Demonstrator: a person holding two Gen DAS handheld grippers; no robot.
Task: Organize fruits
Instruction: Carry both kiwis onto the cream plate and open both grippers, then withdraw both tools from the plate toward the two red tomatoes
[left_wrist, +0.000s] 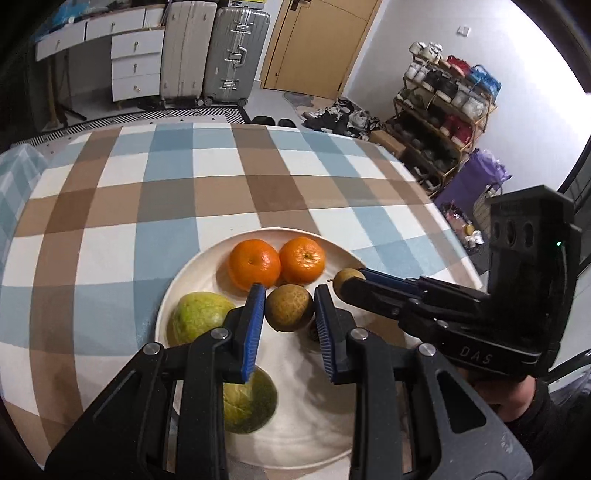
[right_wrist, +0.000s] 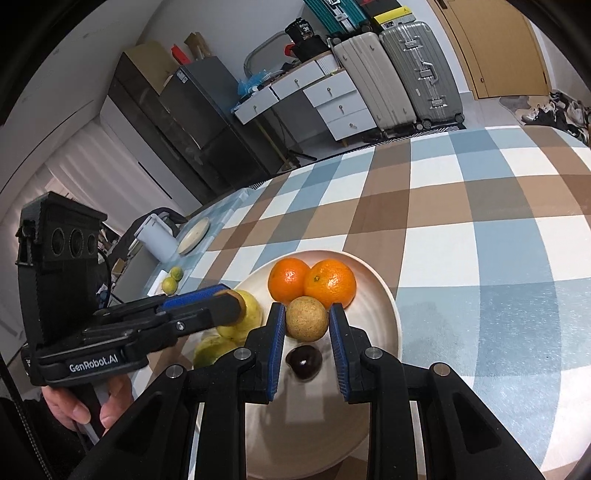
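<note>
Both grippers' fingers stood apart, the left gripper (left_wrist: 290, 325) and right gripper (right_wrist: 307, 345) each straddling the brown round fruit (left_wrist: 289, 308) on the plate (left_wrist: 207, 258).

A round cream plate (left_wrist: 173, 288) sits on the checked cloth and holds the fruit. Two glossy oranges (left_wrist: 253, 264) (left_wrist: 303, 260) touch side by side at its 12 o'clock rim. Just below them, near the centre, a brownish round fruit (left_wrist: 289, 308) with rough skin rests against the oranges. A dark, shiny chestnut (right_wrist: 303, 362) lies just beside it toward 6 o'clock. Two green-yellow guavas fill the 9 o'clock side, one (left_wrist: 199, 317) farther back, the other (left_wrist: 251, 400) nearer 7 o'clock.
</note>
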